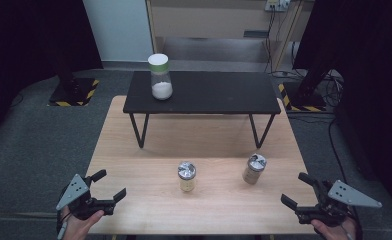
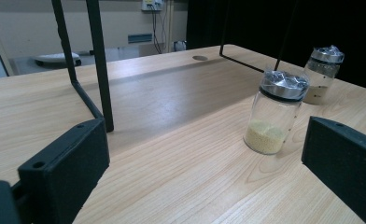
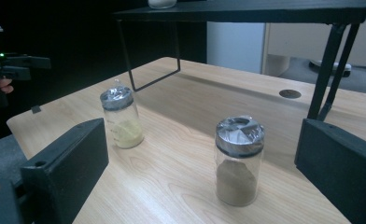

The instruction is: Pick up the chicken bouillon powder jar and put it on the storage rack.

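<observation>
Two small glass shaker jars with silver lids stand on the wooden table (image 1: 149,150). One with yellow granules (image 1: 186,176) (image 2: 275,113) (image 3: 122,117) is in the middle; one with brown powder (image 1: 254,169) (image 2: 322,74) (image 3: 238,160) stands to its right. A bigger jar with a white-and-green lid (image 1: 160,77), holding white powder, sits on the black shelf (image 1: 204,92). My left gripper (image 1: 108,186) (image 2: 204,161) is open at the front left corner, aimed toward the yellow jar. My right gripper (image 1: 296,189) (image 3: 200,163) is open at the front right, the brown jar ahead between its jaws.
The black shelf stands on thin metal legs (image 2: 99,65) (image 3: 330,60) across the back half of the table. A cable hole (image 3: 290,94) sits in the tabletop under it. Grey carpet surrounds the table, with stands on striped bases (image 1: 74,92) at both back sides.
</observation>
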A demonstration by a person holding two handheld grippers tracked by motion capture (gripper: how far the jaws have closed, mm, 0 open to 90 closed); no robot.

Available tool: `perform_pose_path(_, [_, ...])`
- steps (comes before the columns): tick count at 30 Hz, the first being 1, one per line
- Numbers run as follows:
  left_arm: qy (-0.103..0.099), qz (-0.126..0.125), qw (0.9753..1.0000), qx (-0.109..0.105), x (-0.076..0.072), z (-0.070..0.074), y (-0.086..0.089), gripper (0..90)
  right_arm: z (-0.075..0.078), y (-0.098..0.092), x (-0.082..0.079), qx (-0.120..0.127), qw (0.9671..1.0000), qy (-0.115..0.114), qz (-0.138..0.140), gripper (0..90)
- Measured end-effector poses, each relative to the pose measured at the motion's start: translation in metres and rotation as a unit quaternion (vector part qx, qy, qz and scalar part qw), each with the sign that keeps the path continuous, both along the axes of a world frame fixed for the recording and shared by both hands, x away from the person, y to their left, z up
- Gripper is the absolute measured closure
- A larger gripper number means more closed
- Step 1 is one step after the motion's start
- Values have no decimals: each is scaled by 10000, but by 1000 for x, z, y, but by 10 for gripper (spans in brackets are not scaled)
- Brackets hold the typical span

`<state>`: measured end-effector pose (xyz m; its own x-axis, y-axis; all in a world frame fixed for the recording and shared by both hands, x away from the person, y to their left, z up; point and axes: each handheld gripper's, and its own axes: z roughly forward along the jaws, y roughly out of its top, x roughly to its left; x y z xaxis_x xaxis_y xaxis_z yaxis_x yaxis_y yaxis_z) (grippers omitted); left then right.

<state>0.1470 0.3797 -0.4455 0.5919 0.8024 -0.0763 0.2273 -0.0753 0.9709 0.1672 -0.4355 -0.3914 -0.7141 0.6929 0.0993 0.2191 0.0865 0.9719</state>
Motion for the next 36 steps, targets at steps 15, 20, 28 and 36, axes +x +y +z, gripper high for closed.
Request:
perform_pose_path(15, [13,9,10000,5,1,0,-1,0,28,8,16,-75,9995,-81,280,41])
perform_pose_path(20, [38,-10,10000,28,2,0,-1,1,35,16,27,-83,9991,-104,412,41])
perform_pose_path(28, [34,-19,10000,30,2,0,-1,1,47,34,46,-214,9976,-117,650,42])
perform_pose_path(36, [49,-25,10000,28,2,0,-1,2,51,52,62,-318,9961,-123,811,44])
